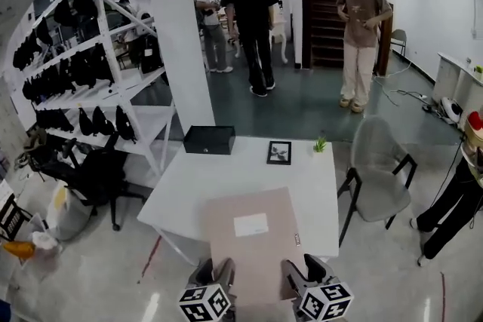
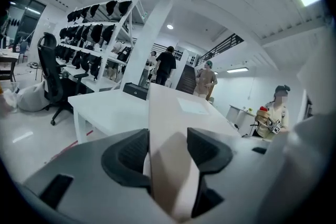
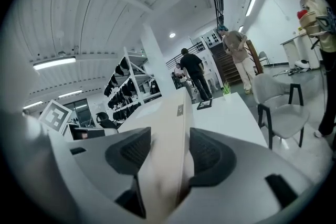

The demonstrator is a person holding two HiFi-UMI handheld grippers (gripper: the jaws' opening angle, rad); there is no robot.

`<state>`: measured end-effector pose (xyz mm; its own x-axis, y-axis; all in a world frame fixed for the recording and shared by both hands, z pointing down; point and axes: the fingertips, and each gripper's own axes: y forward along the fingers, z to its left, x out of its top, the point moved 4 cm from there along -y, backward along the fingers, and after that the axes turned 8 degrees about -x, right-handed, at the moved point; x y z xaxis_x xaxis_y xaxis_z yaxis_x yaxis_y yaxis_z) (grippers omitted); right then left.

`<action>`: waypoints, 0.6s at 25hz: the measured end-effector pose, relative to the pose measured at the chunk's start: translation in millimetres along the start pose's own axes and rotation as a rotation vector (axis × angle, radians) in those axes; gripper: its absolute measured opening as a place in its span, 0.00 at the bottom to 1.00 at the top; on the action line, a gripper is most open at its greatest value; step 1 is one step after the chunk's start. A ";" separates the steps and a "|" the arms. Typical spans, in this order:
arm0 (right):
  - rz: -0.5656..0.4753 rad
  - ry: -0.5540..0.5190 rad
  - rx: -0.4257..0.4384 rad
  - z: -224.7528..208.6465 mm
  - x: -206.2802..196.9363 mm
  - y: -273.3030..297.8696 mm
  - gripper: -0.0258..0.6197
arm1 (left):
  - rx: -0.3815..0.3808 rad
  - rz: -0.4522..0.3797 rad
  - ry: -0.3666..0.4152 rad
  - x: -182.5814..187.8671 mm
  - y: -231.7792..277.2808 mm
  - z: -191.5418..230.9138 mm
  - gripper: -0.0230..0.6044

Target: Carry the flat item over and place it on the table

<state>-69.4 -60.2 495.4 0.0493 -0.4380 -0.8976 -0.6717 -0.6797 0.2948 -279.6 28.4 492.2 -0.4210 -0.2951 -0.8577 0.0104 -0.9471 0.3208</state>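
Observation:
A flat beige cardboard parcel (image 1: 251, 237) with a white label (image 1: 250, 224) is held level over the near part of the white table (image 1: 189, 185). My left gripper (image 1: 219, 277) is shut on its near left edge, and my right gripper (image 1: 298, 277) is shut on its near right edge. In the left gripper view the parcel (image 2: 168, 128) runs forward between the dark pads (image 2: 128, 157). In the right gripper view the parcel (image 3: 168, 134) is clamped edge-on between the pads (image 3: 210, 157). Whether its far end touches the tabletop cannot be told.
On the table's far side sit a black box (image 1: 209, 139), a small picture frame (image 1: 279, 152) and a tiny green plant (image 1: 320, 144). A grey chair (image 1: 377, 177) stands to the right, a black office chair (image 1: 94, 177) and a white rack (image 1: 98, 64) to the left. Three people stand beyond; another person (image 1: 460, 192) is at right.

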 end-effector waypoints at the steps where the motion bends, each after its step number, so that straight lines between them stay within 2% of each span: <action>1: -0.001 0.003 -0.011 -3.4 -0.3 1.2 0.38 | -0.011 0.006 0.000 0.0 5.4 -0.7 0.41; 15: -0.024 0.047 -0.128 -42.5 9.8 13.2 0.38 | -0.106 0.070 0.036 3.1 69.6 -15.0 0.41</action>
<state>-46.3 -98.5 504.4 0.1005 -0.4459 -0.8894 -0.5703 -0.7584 0.3157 -266.6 -40.3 505.8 -0.3828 -0.3632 -0.8494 0.1352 -0.9316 0.3375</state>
